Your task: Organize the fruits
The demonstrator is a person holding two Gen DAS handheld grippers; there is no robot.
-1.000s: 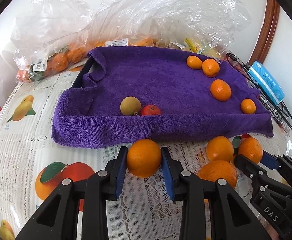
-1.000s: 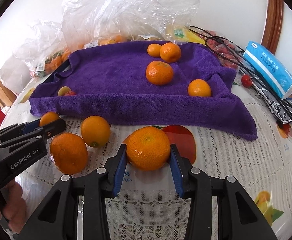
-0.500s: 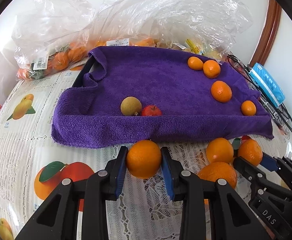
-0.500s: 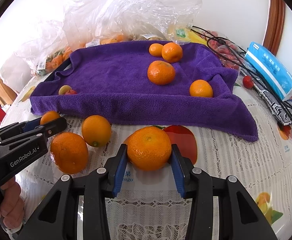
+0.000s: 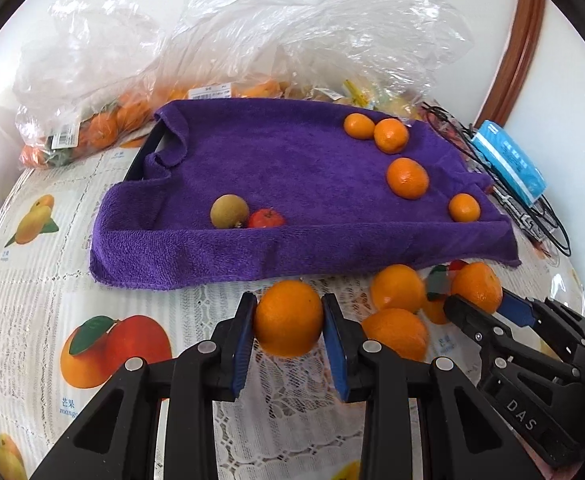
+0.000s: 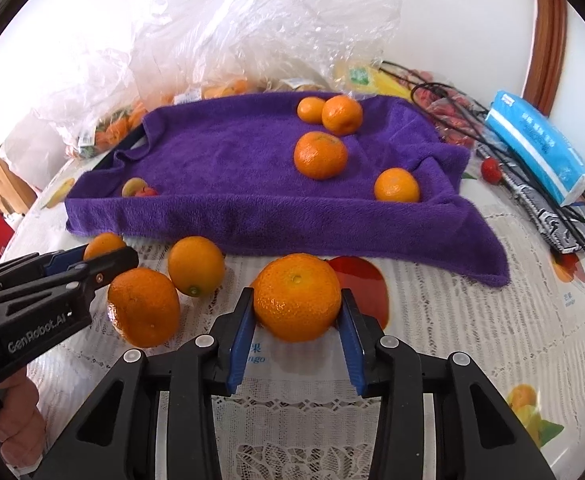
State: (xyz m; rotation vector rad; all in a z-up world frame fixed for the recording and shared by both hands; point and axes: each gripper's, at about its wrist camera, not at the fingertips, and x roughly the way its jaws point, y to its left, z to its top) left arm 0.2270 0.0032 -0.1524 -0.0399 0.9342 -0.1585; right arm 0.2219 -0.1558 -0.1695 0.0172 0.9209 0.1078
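Note:
My left gripper (image 5: 289, 312) is shut on a smooth orange (image 5: 288, 318) just in front of the purple towel-lined tray (image 5: 196, 256). In the right wrist view my right gripper (image 6: 296, 300) has its blue pads against a dimpled orange (image 6: 297, 297), and its jaws are closing. Two loose oranges (image 6: 196, 266) (image 6: 143, 307) lie on the tablecloth between the two grippers. Inside the tray sit several oranges at the right side (image 5: 407, 178), and a brownish round fruit (image 5: 229, 211) with a small red fruit (image 5: 265, 219) by the front wall.
Clear plastic bags (image 5: 252, 48) holding more fruit are piled behind the tray. A blue tissue pack (image 6: 536, 146) and black cables (image 6: 564, 216) lie at the right, beside a wooden frame. A hand (image 6: 8, 420) holds the left gripper's handle.

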